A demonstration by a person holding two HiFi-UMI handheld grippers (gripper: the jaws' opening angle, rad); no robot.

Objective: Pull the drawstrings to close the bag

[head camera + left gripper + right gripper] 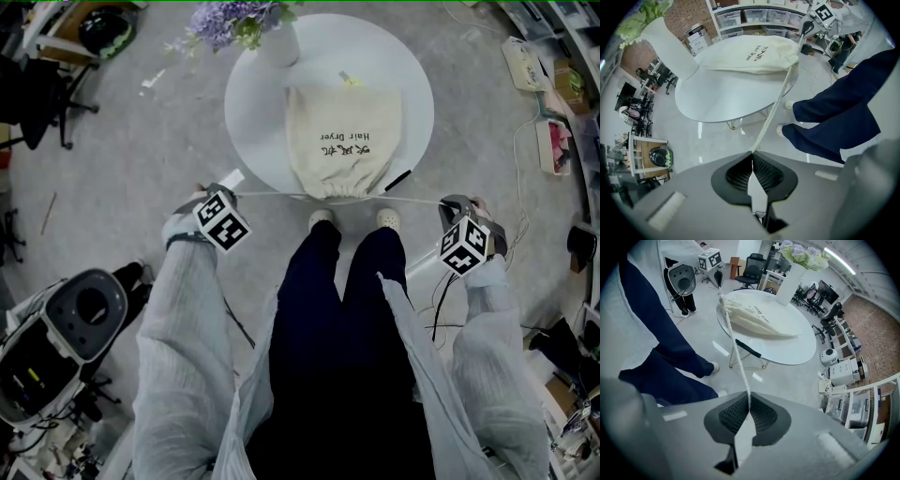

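Note:
A cream drawstring bag (342,141) with black print lies on the round white table (253,112), its gathered mouth (343,190) at the near edge. Two white drawstrings run taut sideways from the mouth. My left gripper (228,190) is shut on the left drawstring (277,195), which runs from my jaws (752,157) as a tight cord (773,110) up to the bag (750,54). My right gripper (451,202) is shut on the right drawstring (412,200). That cord (736,350) stretches from its jaws (749,401) to the bag (757,319).
A white vase of purple flowers (267,33) stands at the table's far left. A black pen (397,180) lies by the bag's mouth. The person's legs and shoes (352,244) stand between the grippers. A grey machine (66,328) sits lower left; cables (520,187) trail at right.

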